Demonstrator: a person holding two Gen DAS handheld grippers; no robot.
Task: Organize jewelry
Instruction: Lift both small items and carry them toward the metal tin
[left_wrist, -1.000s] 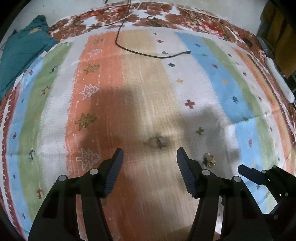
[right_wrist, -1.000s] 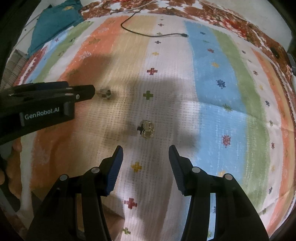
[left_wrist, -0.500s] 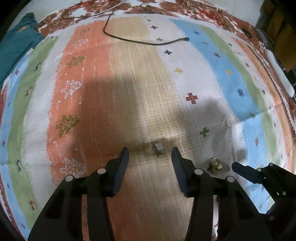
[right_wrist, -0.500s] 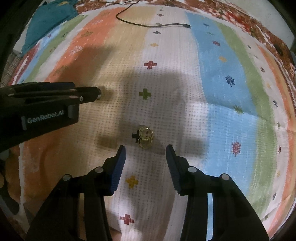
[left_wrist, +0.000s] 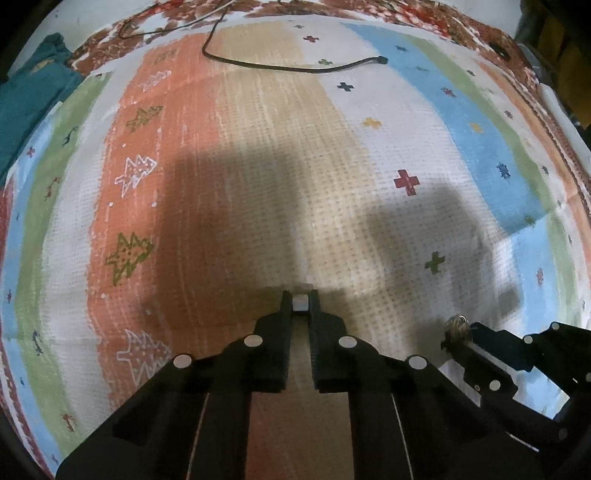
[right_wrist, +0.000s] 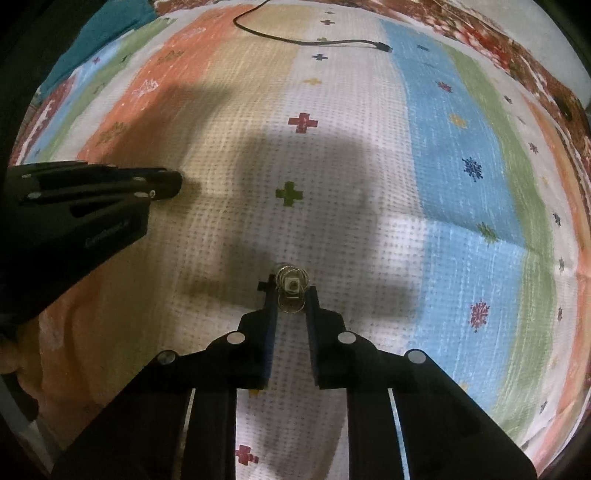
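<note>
Left gripper (left_wrist: 300, 301): jaws, wide a second ago, now clamped on a small pale trinket (left_wrist: 300, 303). Right gripper (right_wrist: 291, 295): jaws closing on a gold ring cluster (right_wrist: 291, 286), formerly lying free on the striped bedspread (right_wrist: 369, 166). Both pieces look secured and ready for lifting.

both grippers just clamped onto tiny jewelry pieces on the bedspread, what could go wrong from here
1. The left gripper pinches a small pale earring at the very tips of its jaws; it could slip out on lifting.
2. The right gripper's jaws are closing on gold rings that stick out past the tips; they may twist free.
3. Either could snag the woven bedspread.

Striped bedspread (left_wrist: 258, 155) – orange, tan, white, blue, green bands with small crosses and trees, black cable (left_wrist: 280, 66), teal cloth (left_wrist: 26, 99), gold rings (right_wrist: 291, 284)
</note>
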